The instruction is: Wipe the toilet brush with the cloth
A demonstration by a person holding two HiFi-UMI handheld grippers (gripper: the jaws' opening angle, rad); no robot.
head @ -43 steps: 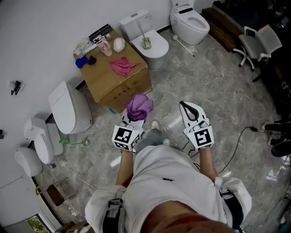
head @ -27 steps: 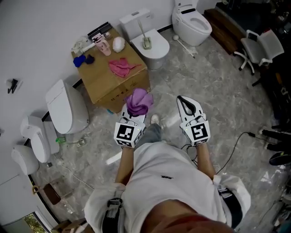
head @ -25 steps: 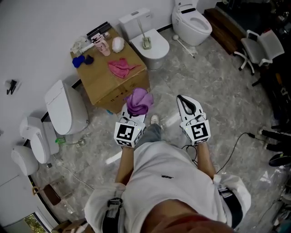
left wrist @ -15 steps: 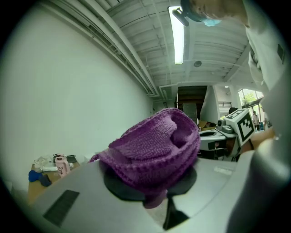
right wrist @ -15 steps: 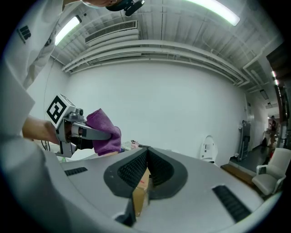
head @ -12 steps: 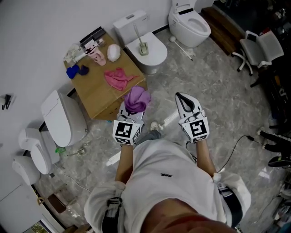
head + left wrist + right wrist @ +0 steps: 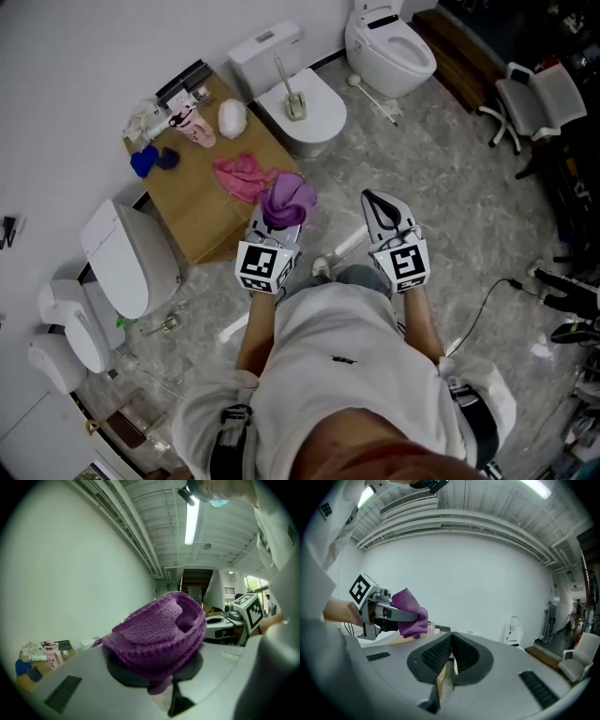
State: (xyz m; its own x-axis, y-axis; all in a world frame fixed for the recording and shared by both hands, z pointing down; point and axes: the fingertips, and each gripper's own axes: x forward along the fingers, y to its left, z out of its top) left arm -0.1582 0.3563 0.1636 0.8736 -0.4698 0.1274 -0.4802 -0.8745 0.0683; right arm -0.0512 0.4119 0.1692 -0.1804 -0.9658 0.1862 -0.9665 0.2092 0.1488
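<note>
The toilet brush (image 7: 286,82) stands upright in its holder (image 7: 297,109) on the closed lid of a white toilet (image 7: 319,117), far ahead of both grippers. My left gripper (image 7: 283,217) is shut on a bunched purple cloth (image 7: 288,198), held over the near corner of a cardboard box (image 7: 206,216). The purple cloth (image 7: 159,632) fills the left gripper view and hides the jaw tips of the left gripper (image 7: 161,674). My right gripper (image 7: 376,200) is shut with nothing in it, level with the left one. In the right gripper view the pads of the right gripper (image 7: 451,641) meet, and the purple cloth (image 7: 411,613) shows to its left.
A pink cloth (image 7: 239,176), a white ball (image 7: 231,117), a pink cup (image 7: 199,134) and blue items (image 7: 150,159) lie on the box. A second toilet (image 7: 389,42) stands at the back right, a long-handled tool (image 7: 377,94) on the floor beside it. Toilet parts (image 7: 127,258) stand left, an office chair (image 7: 530,94) right.
Both grippers have moved forward together towards the box and the toilet. The purple cloth now hangs over the box's near corner. The jaws look as they did.
</note>
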